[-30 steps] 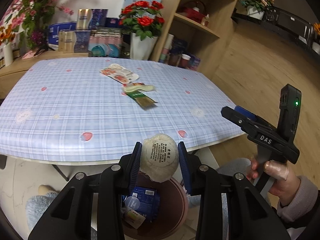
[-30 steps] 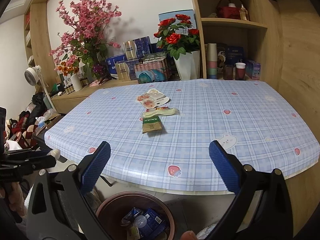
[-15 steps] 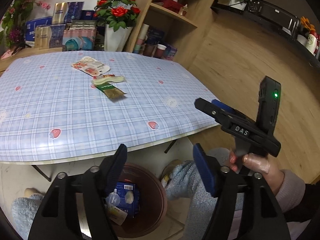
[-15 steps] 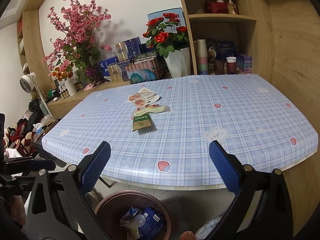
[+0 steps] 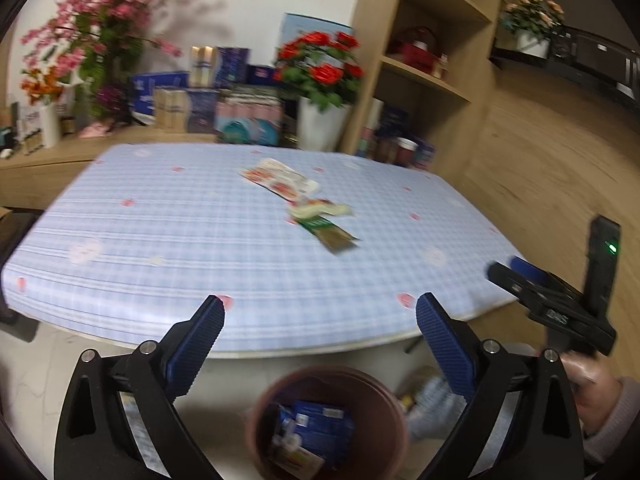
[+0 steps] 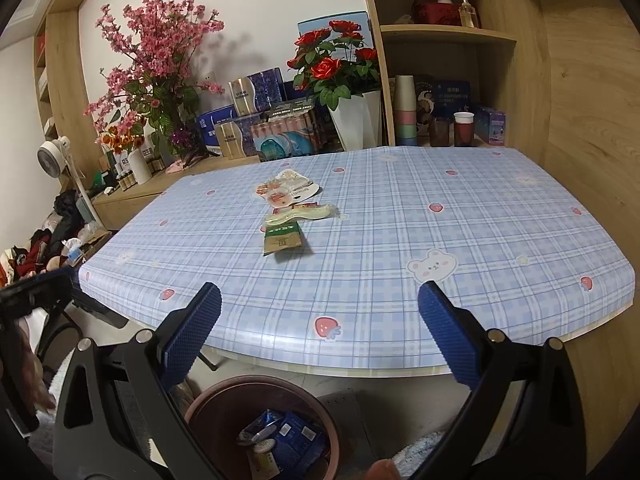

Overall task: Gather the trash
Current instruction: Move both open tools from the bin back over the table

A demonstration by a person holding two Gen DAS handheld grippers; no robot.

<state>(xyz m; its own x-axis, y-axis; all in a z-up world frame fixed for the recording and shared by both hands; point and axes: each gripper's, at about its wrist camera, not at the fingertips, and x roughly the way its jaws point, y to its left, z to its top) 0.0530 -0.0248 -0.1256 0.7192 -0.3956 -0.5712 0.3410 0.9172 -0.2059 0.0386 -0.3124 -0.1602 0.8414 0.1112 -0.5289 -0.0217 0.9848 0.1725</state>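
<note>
Three wrappers lie mid-table on the blue plaid cloth: a green-brown sachet (image 5: pixel 330 234) (image 6: pixel 282 237), a pale yellow wrapper (image 5: pixel 320 210) (image 6: pixel 302 213) and a white-red packet (image 5: pixel 278 178) (image 6: pixel 286 190). A brown bin (image 5: pixel 280 390) (image 6: pixel 208 404) stands on the floor below the table's near edge, with blue packaging and small scraps inside. My left gripper (image 5: pixel 319 322) hovers over the bin, its jaws opening wide with nothing between them. My right gripper (image 6: pixel 319 310) is open and empty, also above the bin. The right gripper (image 5: pixel 552 312) shows at the right of the left wrist view, held by a hand.
Behind the table stand a white vase of red roses (image 6: pixel 352 120), pink blossom branches (image 6: pixel 156 60), boxed goods (image 6: pixel 256 120) and wooden shelves with cups (image 6: pixel 464 128). A small fan (image 6: pixel 54 154) and piled clothes sit at the left. Wooden floor lies to the right.
The left gripper let go of the round white wrapper over the bin and spread its jaws wide. Its view then swung up and back toward the table. The right gripper barely moved.
</note>
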